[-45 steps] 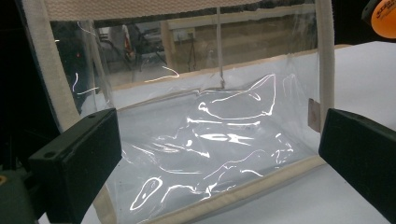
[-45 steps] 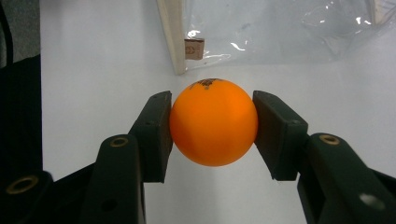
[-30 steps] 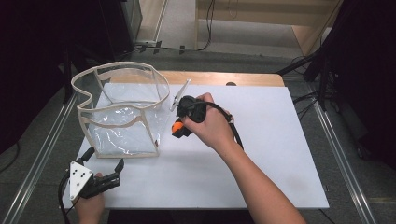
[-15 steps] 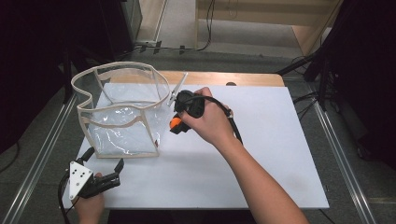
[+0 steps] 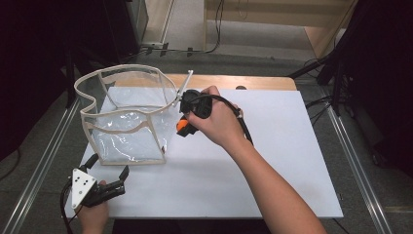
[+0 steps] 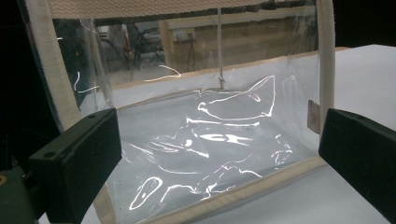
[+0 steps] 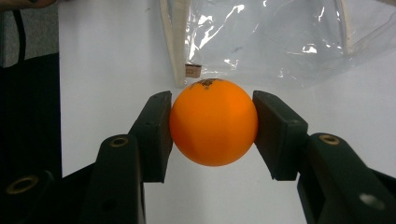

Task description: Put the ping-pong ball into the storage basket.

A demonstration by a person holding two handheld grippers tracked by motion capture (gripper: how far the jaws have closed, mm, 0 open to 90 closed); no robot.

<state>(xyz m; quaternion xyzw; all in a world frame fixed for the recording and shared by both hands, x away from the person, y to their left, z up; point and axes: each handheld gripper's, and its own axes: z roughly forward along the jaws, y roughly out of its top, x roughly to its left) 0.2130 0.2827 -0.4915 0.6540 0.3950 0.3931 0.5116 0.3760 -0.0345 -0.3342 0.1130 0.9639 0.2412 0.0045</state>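
A clear plastic bag (image 5: pixel 127 129) with cream fabric trim stands open-topped on the white table (image 5: pixel 272 161) at the left. My right gripper (image 5: pixel 181 128) is shut on an orange ball (image 5: pixel 182 126) and hangs just right of the bag's near right corner. Both pads press the orange ball (image 7: pixel 213 122) in the right gripper view, above the table beside the bag's edge (image 7: pixel 175 42). My left gripper (image 5: pixel 107 168) rests at the table's front left edge, jaws open and empty, pointing at the bag (image 6: pixel 210 135).
A thin white stick (image 5: pixel 184 82) leans at the bag's far right rim. A wooden tabletop strip (image 5: pixel 243 82) runs behind the white board. Metal rails (image 5: pixel 358 161) flank the table on both sides.
My right gripper has carried the orange ball a short way left, closer to the bag's right side. The left gripper has stayed put.
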